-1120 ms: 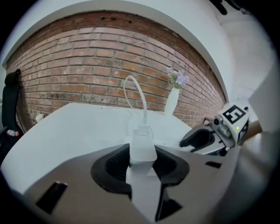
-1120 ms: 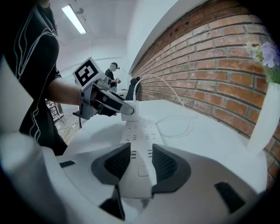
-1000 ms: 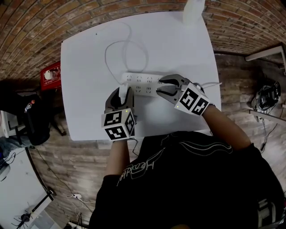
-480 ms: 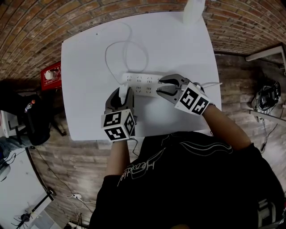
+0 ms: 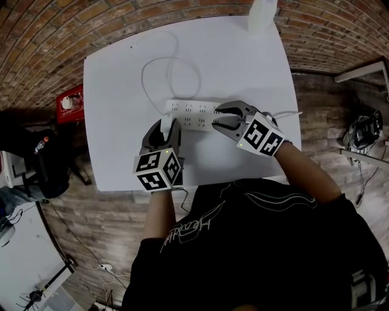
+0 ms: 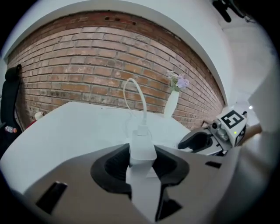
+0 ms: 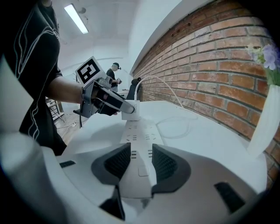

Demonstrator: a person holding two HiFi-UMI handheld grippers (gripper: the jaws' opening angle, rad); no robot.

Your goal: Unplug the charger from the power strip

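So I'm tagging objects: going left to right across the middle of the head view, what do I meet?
Red object on the floor → left gripper → power strip → right gripper.

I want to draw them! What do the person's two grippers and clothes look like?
The left gripper and right gripper are grey and curved, with black ribbed pads inside their jaws. Each carries a white cube printed with black square markers and a small green light. The person wears a black top with thin white lines.

White table (image 5: 115,140) bears power strip (image 5: 191,113) and vase (image 5: 262,15).
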